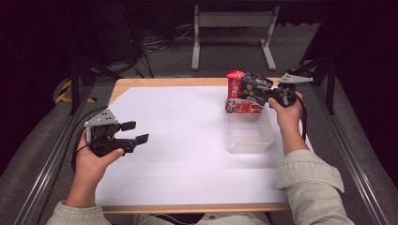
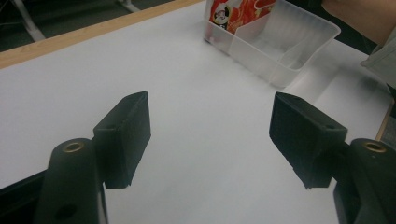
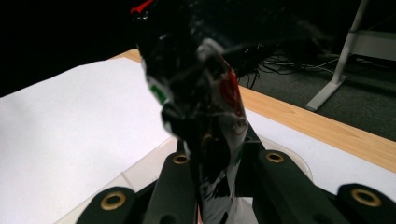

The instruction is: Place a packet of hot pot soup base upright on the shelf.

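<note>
My right gripper (image 1: 264,93) is shut on a black snack packet (image 1: 253,87), holding it over the far end of a clear plastic bin (image 1: 248,136). Seen from the right gripper view, the crumpled black packet (image 3: 201,102) is pinched between the two jaws. A red snack packet (image 1: 235,93) stands in the bin's far end; its red and white face (image 2: 236,11) is visible in the left gripper view, in the bin (image 2: 299,42). My left gripper (image 1: 133,132) hovers open and empty over the white sheet at the left, with its jaws wide apart (image 2: 210,135).
A white sheet (image 1: 178,140) covers most of the wooden table (image 1: 141,82). Beyond the table's far edge are a grey floor, cables and the white legs of a stand (image 1: 232,28). Metal rails run along both sides.
</note>
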A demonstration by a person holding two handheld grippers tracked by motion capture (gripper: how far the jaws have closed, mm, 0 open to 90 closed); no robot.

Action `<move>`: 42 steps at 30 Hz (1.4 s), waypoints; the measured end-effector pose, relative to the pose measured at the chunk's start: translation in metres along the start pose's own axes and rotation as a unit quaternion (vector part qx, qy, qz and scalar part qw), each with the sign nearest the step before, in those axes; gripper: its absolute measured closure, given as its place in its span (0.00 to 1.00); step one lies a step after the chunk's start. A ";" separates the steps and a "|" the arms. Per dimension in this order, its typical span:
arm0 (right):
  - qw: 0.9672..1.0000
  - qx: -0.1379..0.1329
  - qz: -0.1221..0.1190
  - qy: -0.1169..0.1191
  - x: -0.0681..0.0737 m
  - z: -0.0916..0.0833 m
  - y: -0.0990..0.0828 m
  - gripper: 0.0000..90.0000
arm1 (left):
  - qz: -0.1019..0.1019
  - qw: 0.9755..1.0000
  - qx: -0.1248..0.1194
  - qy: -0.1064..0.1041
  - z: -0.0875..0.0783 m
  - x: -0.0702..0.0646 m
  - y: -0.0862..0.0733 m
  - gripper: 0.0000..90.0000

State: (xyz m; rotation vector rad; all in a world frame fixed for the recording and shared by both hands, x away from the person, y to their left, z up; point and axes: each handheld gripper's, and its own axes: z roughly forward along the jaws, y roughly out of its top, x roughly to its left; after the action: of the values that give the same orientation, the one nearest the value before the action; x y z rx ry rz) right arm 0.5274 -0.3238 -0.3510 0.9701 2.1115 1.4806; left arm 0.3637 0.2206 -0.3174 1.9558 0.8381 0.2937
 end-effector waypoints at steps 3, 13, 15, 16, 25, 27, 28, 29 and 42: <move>1.000 0.004 -0.009 -0.003 0.003 0.000 0.000 0.90 | 0.001 1.000 0.000 0.001 0.000 0.000 0.000 0.33; 0.999 0.030 -0.025 -0.035 0.011 -0.004 0.010 0.66 | 0.004 1.000 0.003 0.003 0.002 0.001 -0.005 0.33; 0.998 0.031 -0.025 -0.040 0.012 -0.009 0.013 0.56 | 0.008 1.000 0.004 0.006 0.002 -0.001 -0.007 0.33; 0.998 0.035 -0.026 -0.040 0.014 -0.012 0.014 0.51 | 0.006 1.000 0.008 0.005 0.003 -0.002 -0.008 0.33; 0.997 0.057 -0.029 -0.051 0.028 -0.057 0.021 0.38 | 0.014 1.000 0.014 0.014 0.004 -0.005 -0.032 0.33; 0.996 0.058 -0.034 -0.051 0.035 -0.071 0.018 0.37 | 0.011 1.000 0.009 0.016 0.002 -0.003 -0.037 0.33; 0.997 0.055 -0.034 -0.046 0.038 -0.077 0.016 0.36 | 0.011 1.000 0.007 0.016 0.002 -0.002 -0.038 0.33; 0.997 0.054 -0.034 -0.044 0.040 -0.082 0.014 0.36 | 0.013 1.000 0.006 0.018 0.002 -0.001 -0.040 0.33; 0.998 0.037 -0.047 -0.015 0.063 -0.128 -0.006 0.35 | 0.014 1.000 0.015 0.002 0.010 -0.001 -0.052 0.32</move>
State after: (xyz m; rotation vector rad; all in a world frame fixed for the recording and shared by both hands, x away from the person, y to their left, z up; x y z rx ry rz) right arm 0.3990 -0.3640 -0.3048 0.9001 2.1727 1.3419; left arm 0.3458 0.2296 -0.3662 1.9968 0.8231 0.3029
